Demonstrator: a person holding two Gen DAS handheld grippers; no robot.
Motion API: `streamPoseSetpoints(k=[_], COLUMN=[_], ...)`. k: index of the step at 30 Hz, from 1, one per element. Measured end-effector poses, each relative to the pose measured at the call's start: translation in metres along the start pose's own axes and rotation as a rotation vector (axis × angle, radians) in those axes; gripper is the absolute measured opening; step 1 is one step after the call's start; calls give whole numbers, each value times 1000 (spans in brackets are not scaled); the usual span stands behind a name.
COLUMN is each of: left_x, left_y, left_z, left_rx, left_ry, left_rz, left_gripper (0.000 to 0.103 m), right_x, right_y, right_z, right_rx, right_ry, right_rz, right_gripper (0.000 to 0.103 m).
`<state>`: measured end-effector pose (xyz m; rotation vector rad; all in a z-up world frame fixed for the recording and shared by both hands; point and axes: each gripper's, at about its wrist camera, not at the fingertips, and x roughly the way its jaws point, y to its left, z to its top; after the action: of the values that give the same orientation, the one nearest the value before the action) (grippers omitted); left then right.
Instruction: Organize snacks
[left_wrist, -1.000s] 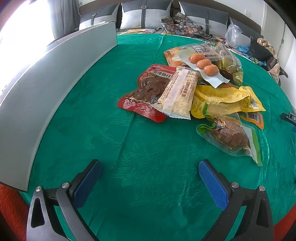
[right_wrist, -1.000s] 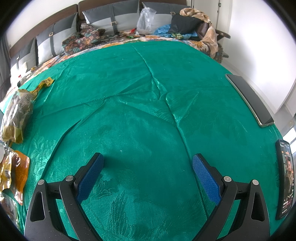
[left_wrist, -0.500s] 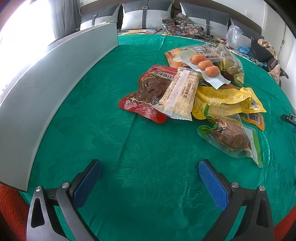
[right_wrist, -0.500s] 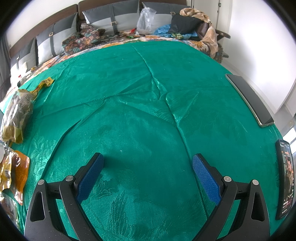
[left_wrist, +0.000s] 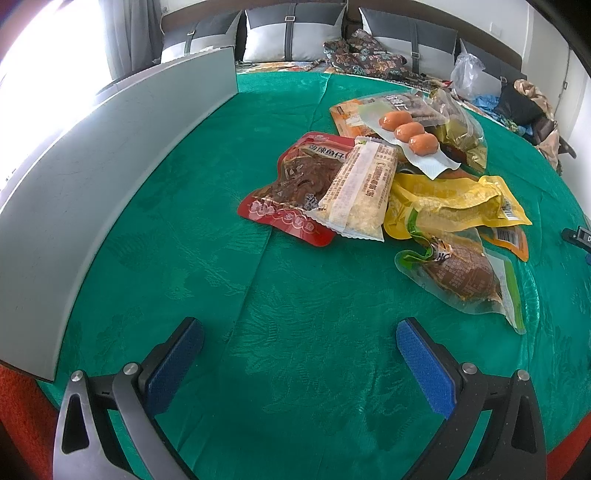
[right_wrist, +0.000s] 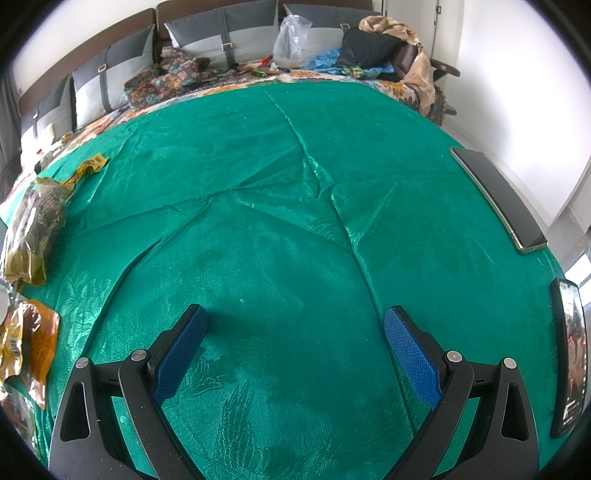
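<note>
Snacks untouched, heaped on green cloth (left_wrist: 295, 280) ahead-right of left gripper (left_wrist: 299, 343); leftmost red packet (left_wrist: 291, 184) under pale packet (left_wrist: 362, 188), then yellow bag (left_wrist: 458, 203); probably approach step, next calling for reach onto nearest packet edge; left gripper spread wide, empty; right gripper (right_wrist: 295, 332) likewise agape, holding nothing, over bare cloth

We see our left gripper (left_wrist: 299, 360) as 2 black angular fingers, each faced with a blue textured pad (left_wrist: 424, 367) and pinned with 2 round silver screws, with triangular cut-outs in the frame. Our right gripper (right_wrist: 295, 349) has the same build: black frame, blue cross-hatched pads (right_wrist: 412, 356), silver screw heads.
</note>
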<state>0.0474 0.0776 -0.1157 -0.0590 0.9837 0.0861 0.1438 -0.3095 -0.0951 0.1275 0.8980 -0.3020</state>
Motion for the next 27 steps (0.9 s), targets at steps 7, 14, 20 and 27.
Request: streamPoseSetpoints(k=[7,14,20,27], left_x=[0,-1,-2,-3], left_y=[1,1,1,2], left_z=[-2,-3,-5,-5], left_rx=[13,18,20,31], left_ry=[-7,-15,-27,-31], left_rz=[-6,-9,-10,-18], left_gripper=[103,103,103,103], right_x=[0,0,0,2], right_y=[0,0,0,-2], right_z=[0,0,0,1], right_rx=[0,0,0,0], right_ry=[0,0,0,0], right_rz=[0,0,0,5], right_gripper=[99,99,99,99])
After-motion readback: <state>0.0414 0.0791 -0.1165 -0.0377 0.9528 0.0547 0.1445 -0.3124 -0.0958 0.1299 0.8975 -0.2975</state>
